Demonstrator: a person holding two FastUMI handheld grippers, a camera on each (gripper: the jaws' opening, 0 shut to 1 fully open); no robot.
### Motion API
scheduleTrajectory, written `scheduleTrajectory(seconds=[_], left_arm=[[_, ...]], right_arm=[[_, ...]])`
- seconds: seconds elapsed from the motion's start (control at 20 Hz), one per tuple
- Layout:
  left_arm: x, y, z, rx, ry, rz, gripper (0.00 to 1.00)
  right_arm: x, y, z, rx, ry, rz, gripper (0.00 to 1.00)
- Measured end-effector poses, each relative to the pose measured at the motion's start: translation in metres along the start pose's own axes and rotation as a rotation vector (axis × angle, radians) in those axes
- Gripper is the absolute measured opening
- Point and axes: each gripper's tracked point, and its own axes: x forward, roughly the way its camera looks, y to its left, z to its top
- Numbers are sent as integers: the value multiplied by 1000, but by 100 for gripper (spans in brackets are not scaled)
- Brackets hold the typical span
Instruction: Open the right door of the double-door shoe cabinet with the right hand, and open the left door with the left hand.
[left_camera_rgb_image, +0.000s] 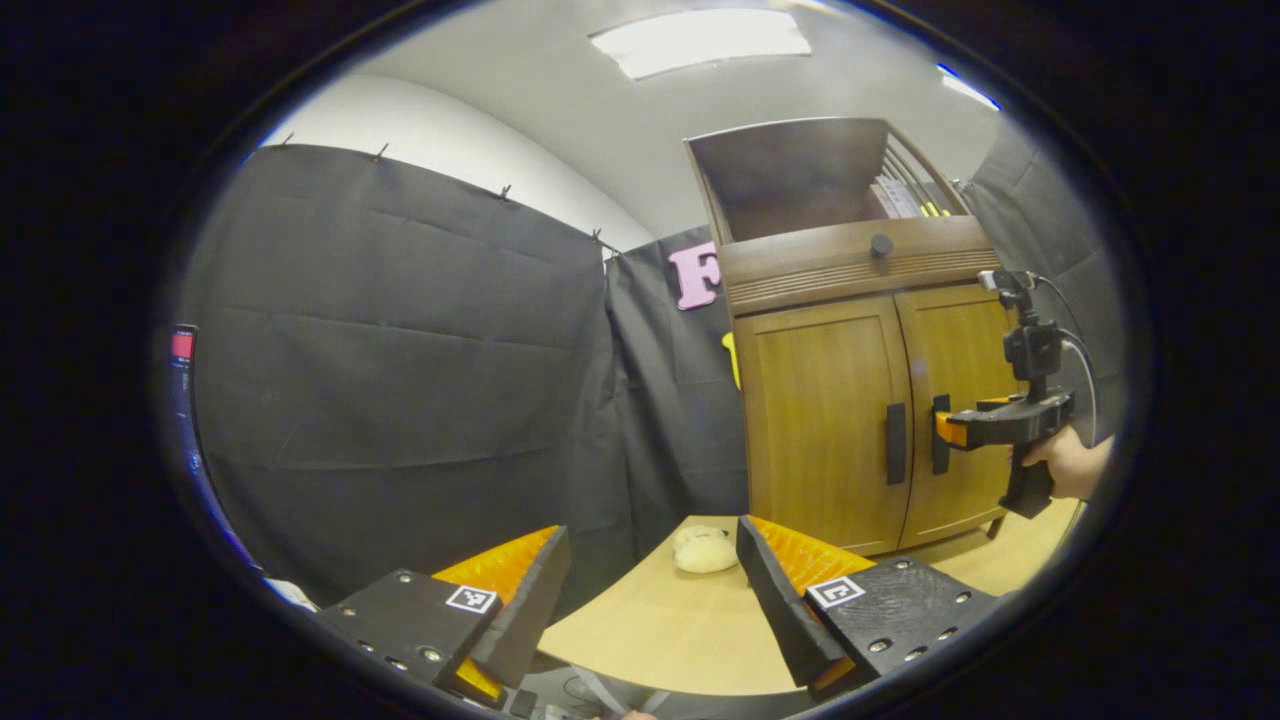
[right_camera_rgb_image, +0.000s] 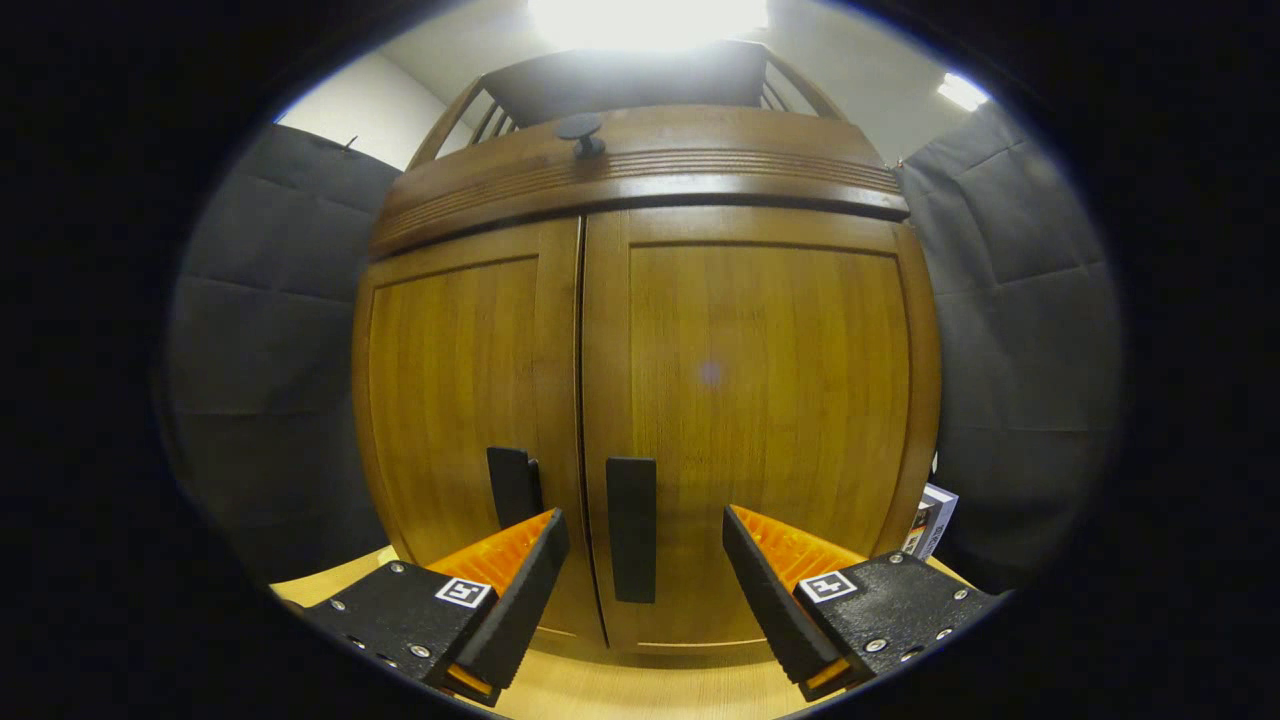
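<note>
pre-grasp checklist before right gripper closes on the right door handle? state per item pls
1. Both doors shut: ok; right door and left door meet at the centre seam.
2. Right gripper open: ok, fingers spread wide.
3. Right door handle between its fingers: ok in the right gripper view.
4. Fingers reaching past the handle: cannot tell; in the left gripper view the tip sits right by the handle.
5. Left gripper open and away from the cabinet: ok.
6. Left door's swing path: cannot tell; a plush toy lies on the table before the cabinet.
</note>
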Motion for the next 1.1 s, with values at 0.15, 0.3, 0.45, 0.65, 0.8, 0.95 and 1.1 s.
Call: scheduleTrajectory(seconds=[0.15, 0.3, 0.45, 0.65, 0.8, 0.95, 1.1], left_arm=[[0, 1, -2, -3, 5, 14, 96], [-1, 1, -3, -12, 11, 21, 96], [-2, 1, -5, -16, 19, 22, 100], [-1, 1, -4, -15, 16, 22, 100], [-2, 0, -4, -16, 20, 22, 96], [-1, -1, -3, -17, 19, 18, 87], [1, -1, -3, -20, 15, 11, 100]], right_arm=[[15, -4, -14, 8, 41, -13, 92], [28, 2, -24, 12, 69, -22, 88], [37, 6, -31, 36, 88, -22, 80], [48, 4, -29, 66, 91, -28, 58], [49, 9, -29, 77, 98, -17, 41], [48, 10, -29, 41, 89, -27, 32], [47, 10, -30, 49, 102, -16, 28]])
